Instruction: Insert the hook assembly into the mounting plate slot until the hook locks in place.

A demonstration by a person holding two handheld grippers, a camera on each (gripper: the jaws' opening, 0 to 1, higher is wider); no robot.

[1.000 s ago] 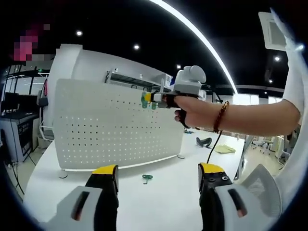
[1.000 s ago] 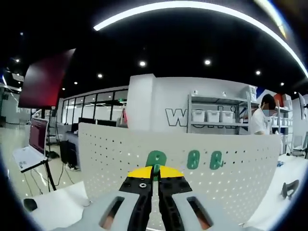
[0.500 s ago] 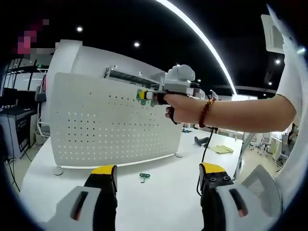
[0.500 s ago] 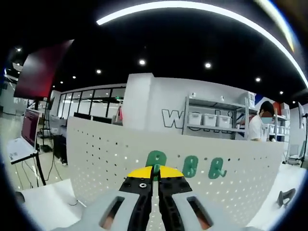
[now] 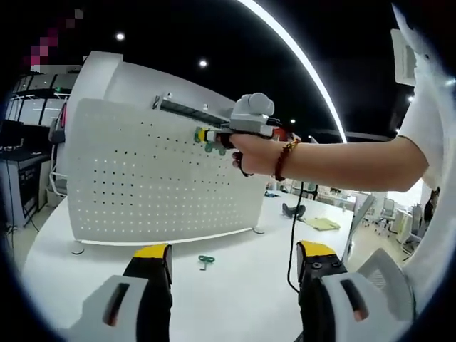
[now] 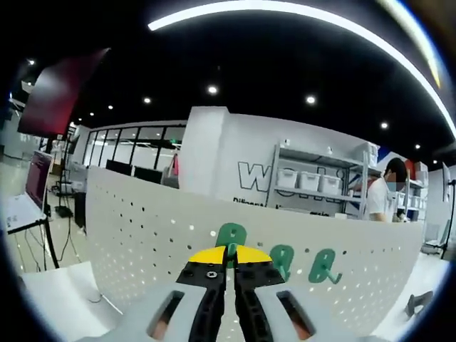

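A white perforated mounting plate (image 5: pixel 142 192) stands upright on the white table (image 5: pixel 242 299). In the left gripper view a hand holds my right gripper (image 5: pixel 203 135) near the plate's top edge, a green hook (image 5: pixel 211 144) at its tip. In the right gripper view my right gripper (image 6: pixel 229 255) is shut on that green hook (image 6: pixel 229 234), which is pressed to the plate (image 6: pixel 142 242). Two more green hooks (image 6: pixel 282 258) (image 6: pixel 324 265) hang on the plate to its right. My left gripper (image 5: pixel 235 253) hangs open over the table with nothing between its fingers. A spare green hook (image 5: pixel 206 261) lies on the table.
A black cable (image 5: pixel 293 239) drops from the person's arm to the table. A dark object (image 5: pixel 293 211) and a yellowish cloth (image 5: pixel 322 223) lie at the table's far right. Behind the plate stand a shelf with bins (image 6: pixel 313 185) and a person (image 6: pixel 381 199).
The right gripper has moved left along the plate's upper part with the green hook, away from the two mounted hooks. The left gripper stays open over the table.
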